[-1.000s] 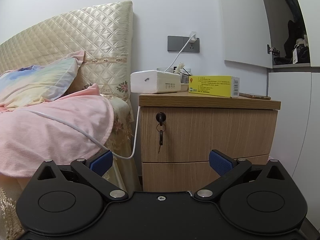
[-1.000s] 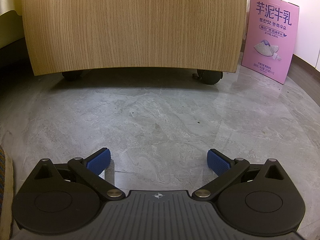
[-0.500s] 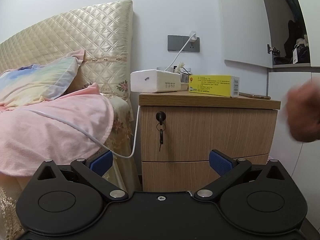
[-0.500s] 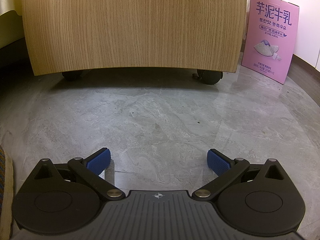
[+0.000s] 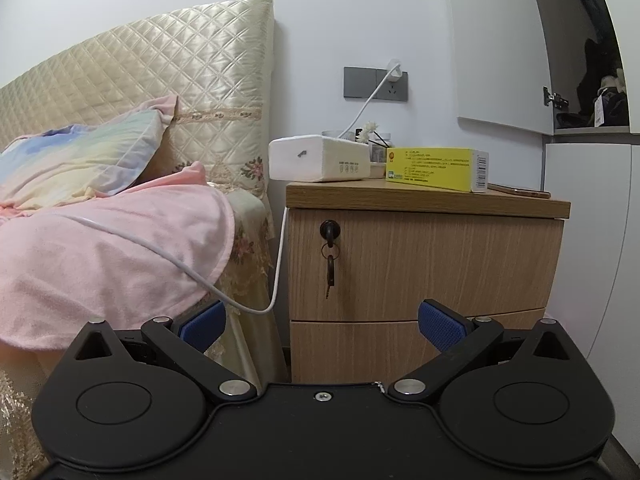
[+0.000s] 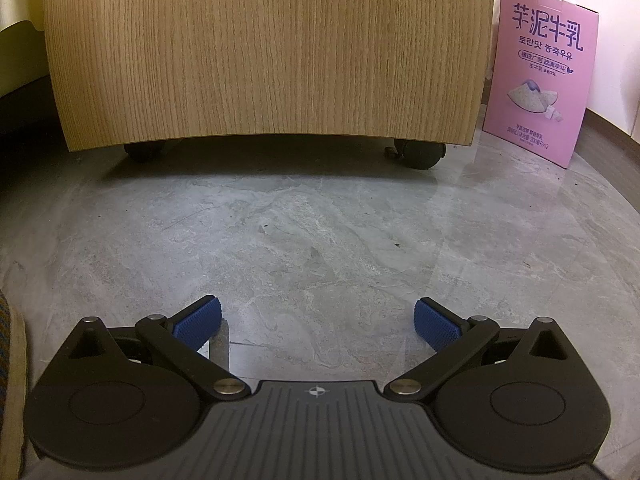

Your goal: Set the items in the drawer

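Two grippers: your left gripper (image 5: 319, 322) and right gripper (image 6: 317, 320) both gape wide, holding nothing.
Items: yellow box (image 5: 437, 169), tissue pack (image 5: 319, 158) and phone (image 5: 520, 191) lie on the nightstand (image 5: 424, 200), waiting to go in.
Drawer: top drawer (image 5: 424, 264) is closed, key (image 5: 330, 252) in its lock; open it first.
Right view: aimed low at floor (image 6: 320, 248), out of play.

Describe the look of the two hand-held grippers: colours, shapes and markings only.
Both are matt black, with two round discs and angled link arms joined by silver pivots. The left hand-held gripper has blue textured pads and a smooth centre plate with one screw. The right hand-held gripper has the same blue pads, but a grey ribbed plate bearing a small crosshair mark. No cables or sleeves show.
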The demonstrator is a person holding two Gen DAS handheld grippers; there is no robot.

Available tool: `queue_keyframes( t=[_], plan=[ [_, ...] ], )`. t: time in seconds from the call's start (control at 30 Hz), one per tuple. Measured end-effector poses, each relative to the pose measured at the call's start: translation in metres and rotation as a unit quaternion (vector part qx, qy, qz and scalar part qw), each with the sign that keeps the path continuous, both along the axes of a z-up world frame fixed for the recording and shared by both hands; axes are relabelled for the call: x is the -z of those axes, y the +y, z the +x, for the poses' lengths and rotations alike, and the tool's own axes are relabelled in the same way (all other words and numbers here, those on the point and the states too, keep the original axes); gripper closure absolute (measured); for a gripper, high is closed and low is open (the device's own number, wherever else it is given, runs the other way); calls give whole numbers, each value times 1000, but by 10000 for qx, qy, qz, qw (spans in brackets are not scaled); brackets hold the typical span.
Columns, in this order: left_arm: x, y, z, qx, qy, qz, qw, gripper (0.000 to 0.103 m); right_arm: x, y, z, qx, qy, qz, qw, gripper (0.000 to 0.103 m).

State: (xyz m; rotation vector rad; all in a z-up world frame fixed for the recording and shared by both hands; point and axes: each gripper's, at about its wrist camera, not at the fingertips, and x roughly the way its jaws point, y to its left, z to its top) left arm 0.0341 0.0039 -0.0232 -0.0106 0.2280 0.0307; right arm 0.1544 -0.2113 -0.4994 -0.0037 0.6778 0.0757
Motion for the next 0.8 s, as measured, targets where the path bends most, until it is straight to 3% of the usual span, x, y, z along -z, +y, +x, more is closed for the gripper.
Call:
queue_keyframes(
  t=[0.8],
  plan=[
    [1, 4, 2, 27, 82, -136, 9999, 1, 0, -1, 0, -13, 3, -5, 10000, 0]
  ],
)
